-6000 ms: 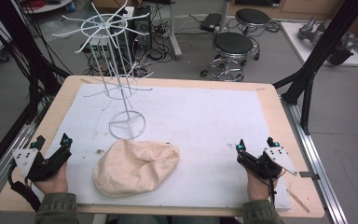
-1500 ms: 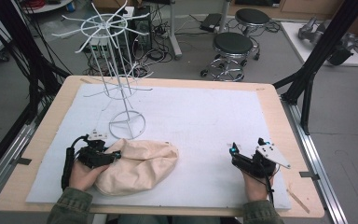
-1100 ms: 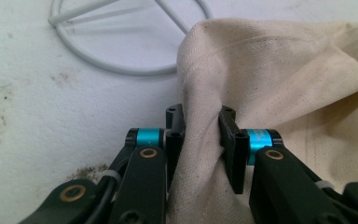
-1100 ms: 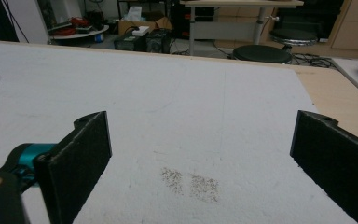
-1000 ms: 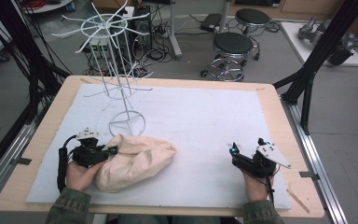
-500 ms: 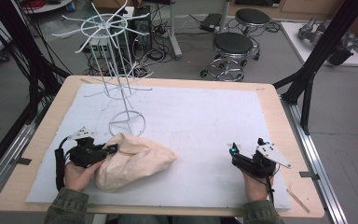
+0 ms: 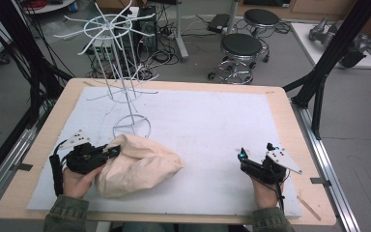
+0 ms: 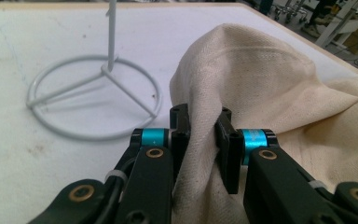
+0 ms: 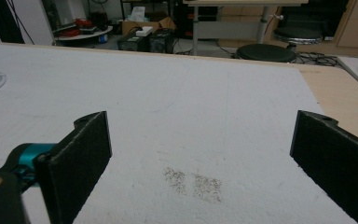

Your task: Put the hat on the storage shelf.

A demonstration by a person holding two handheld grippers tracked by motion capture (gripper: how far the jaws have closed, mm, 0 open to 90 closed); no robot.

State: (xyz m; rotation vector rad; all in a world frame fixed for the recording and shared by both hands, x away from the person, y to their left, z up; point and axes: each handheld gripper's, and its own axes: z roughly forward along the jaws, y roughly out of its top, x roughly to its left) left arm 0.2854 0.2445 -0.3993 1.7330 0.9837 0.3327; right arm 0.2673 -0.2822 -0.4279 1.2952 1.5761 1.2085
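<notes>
Left claw (image 7: 110, 153) is pinched closed near the table's left edge; right claw (image 7: 242, 157) rests spread wide

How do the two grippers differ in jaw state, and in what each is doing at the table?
The left gripper has its jaws closed on a fold of the cream cloth bag; the right gripper has its jaws wide apart with nothing between them. The left sits against the bag near the wire rack; the right sits over bare white mat. Both are hand-held and have black jaws.
</notes>
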